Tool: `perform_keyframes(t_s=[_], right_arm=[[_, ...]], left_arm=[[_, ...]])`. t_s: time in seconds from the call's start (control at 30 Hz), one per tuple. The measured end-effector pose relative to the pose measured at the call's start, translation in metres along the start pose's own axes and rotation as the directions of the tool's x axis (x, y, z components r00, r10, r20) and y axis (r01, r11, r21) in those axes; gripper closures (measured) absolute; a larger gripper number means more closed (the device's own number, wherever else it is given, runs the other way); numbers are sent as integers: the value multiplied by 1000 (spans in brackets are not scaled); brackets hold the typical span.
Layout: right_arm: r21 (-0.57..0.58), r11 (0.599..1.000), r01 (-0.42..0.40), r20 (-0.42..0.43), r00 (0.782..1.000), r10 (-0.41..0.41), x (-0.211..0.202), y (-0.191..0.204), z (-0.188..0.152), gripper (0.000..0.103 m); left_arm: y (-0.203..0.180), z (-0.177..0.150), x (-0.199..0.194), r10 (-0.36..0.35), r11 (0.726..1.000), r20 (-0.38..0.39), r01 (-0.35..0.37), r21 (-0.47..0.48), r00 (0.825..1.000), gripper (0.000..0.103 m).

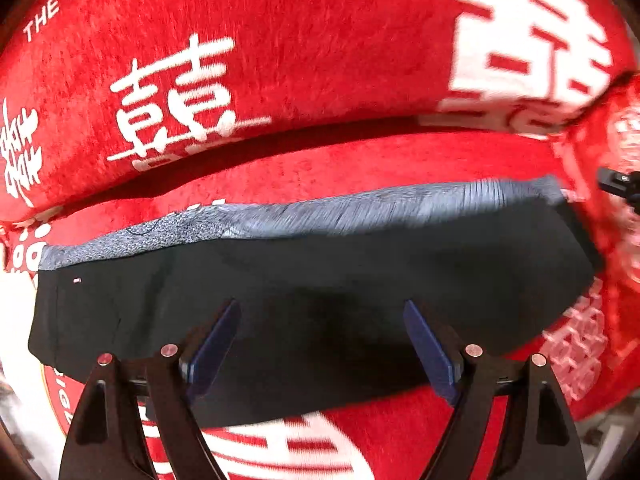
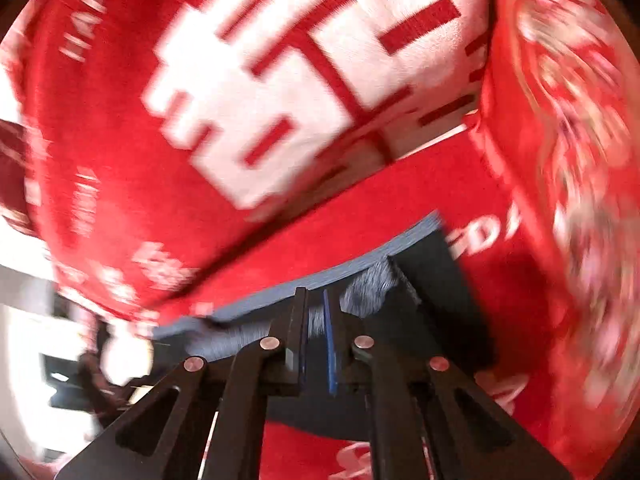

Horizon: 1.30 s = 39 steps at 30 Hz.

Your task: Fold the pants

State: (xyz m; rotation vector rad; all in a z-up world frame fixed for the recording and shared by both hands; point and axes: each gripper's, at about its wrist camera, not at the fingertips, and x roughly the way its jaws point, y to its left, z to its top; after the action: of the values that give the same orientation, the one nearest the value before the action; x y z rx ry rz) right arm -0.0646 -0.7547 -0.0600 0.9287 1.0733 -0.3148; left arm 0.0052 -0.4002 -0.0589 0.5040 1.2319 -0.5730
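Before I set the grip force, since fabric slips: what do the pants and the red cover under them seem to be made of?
Pants: dark, smooth, matte cloth, probably a knit; the grey heathered waistband looks ribbed and elastic. Red cover: fuzzy, plush pile, likely fleece or velvet, with a white print. Motion blur leaves the weave uncertain.

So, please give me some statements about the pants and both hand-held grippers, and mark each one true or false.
1. The left hand-held gripper is open above the pants. True.
2. The pants are bright yellow. False: they are dark, with a grey strip along the far edge.
3. The right hand-held gripper has its fingers close together at the grey fabric. True.
4. The pants lie on a bare wooden table. False: they lie on a red cover with white characters.
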Motion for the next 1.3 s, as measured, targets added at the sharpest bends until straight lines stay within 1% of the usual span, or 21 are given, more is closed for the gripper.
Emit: perform_keyframes(t_s=[0.03,0.1,0.13,0.17,0.33,0.47,0.53,0.57,0.67,0.7,0.8,0.83,0.87,0.93,0.97,1.07,1.13,1.2,1.23,1.27,1.3], right_arm=[[-4,1000,17,-10,1000,-17,4,-1,0,89],[2,1000,-7,-5,1000,7,2,-4,-7,70],[5,1000,14,2,1000,-14,0,-5,-17,55],[13,998,54,10,998,-55,-3,-9,-28,52],[111,975,194,39,979,-199,-18,-35,-81,52],[291,944,156,-1,987,-163,-3,-73,-90,55],[334,933,136,-8,990,-141,4,-85,-85,76],[340,932,123,-3,992,-130,3,-86,-80,82],[204,976,81,115,988,-106,-21,-60,-64,86],[174,981,87,123,986,-109,-24,-56,-61,86],[197,969,152,-10,988,-153,2,-73,-56,84],[204,962,179,-82,983,-165,13,-82,-58,80],[214,959,187,-91,981,-171,11,-86,-63,76],[169,949,267,-23,963,-267,-13,-71,-68,66],[129,951,281,39,957,-288,-26,-59,-70,66],[-22,970,242,131,963,-237,-38,-23,-63,66],[-123,969,214,104,974,-202,-15,-4,-43,66],[-145,973,183,82,982,-172,9,3,-26,66],[-168,971,170,33,986,-166,33,3,-15,66],[-185,963,196,3,980,-199,51,2,-9,66],[-201,943,266,-23,961,-276,68,-4,-8,66]], left_arm=[[-4,2,10,13,1000,-10,-13,0,1000,19],[-8,4,29,31,999,-39,-32,-6,999,19],[-8,3,35,36,999,-54,-36,-9,998,19],[-9,2,40,40,999,-68,-41,-13,997,19],[-11,-9,52,55,998,-110,-57,-20,992,19],[-13,-10,57,68,998,-112,-69,-6,991,19],[-16,-9,58,82,997,-107,-82,5,991,17],[-18,-8,59,87,996,-114,-87,7,990,17],[-20,-5,51,80,997,-95,-81,0,992,17],[-21,-4,49,86,996,-89,-86,5,992,17],[-22,-5,59,97,995,-137,-98,3,986,17],[-20,-2,57,91,996,-138,-93,-12,986,17],[-19,1,53,89,996,-130,-92,-18,987,17],[-13,11,38,97,995,-72,-99,-21,993,17],[-10,14,34,99,995,-56,-101,-22,993,17],[0,28,36,120,992,-39,-121,-29,992,17],[5,38,47,153,987,-49,-155,-37,987,17],[7,43,61,170,984,-53,-172,-49,984,17],[7,42,70,193,980,-69,-196,-45,979,17],[6,40,77,198,978,-84,-202,-41,976,14],[16,36,77,193,979,-68,-197,-53,979,9]])
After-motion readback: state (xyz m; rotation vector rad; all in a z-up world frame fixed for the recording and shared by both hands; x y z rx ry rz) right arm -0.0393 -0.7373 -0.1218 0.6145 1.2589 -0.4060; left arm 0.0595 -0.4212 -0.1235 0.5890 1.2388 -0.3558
